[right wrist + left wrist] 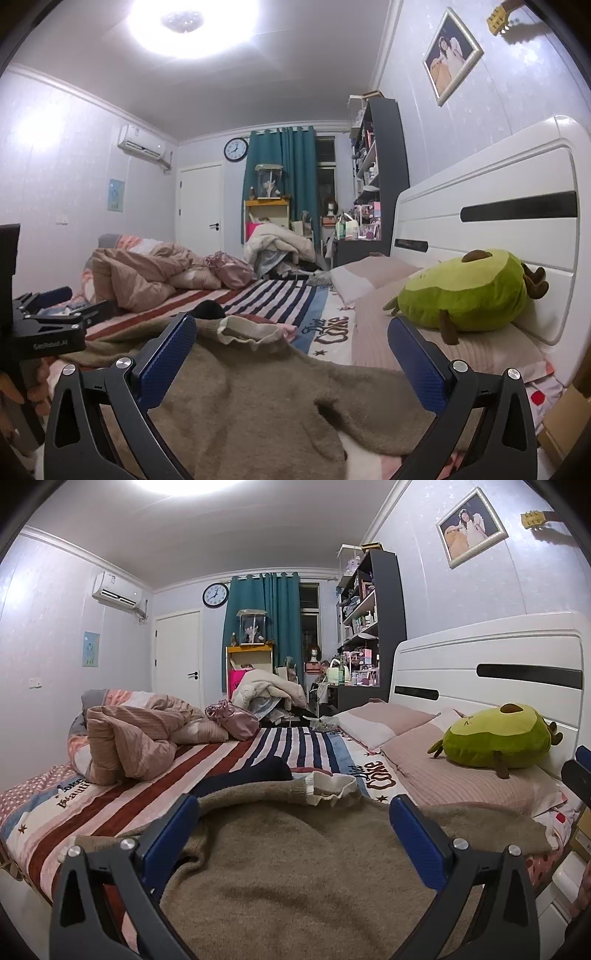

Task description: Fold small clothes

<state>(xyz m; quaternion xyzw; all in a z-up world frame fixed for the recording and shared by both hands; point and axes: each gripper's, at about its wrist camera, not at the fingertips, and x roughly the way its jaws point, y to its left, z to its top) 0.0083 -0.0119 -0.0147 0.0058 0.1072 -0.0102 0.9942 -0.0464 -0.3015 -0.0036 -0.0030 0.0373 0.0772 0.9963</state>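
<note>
A tan knitted garment (295, 878) lies spread on the striped bed sheet (236, 753), its pale collar (332, 786) pointing away from me. A dark navy piece of clothing (258, 771) lies just past it. My left gripper (293, 816) hovers low over the garment, jaws wide open, nothing pinched between the blue pads (173, 830). In the right wrist view the same tan garment (258, 398) fills the foreground, with the collar (251, 328) ahead. My right gripper (291, 336) is open over it too. The left gripper (48, 328) shows at the left edge, held by a hand (22, 384).
A green avocado plush (498, 738) rests on pink pillows (384, 720) against the white headboard (480, 653). A crumpled pink duvet (136, 734) and a shiny pink bag (232, 718) sit at the far left. Shelves and clutter stand beyond the bed.
</note>
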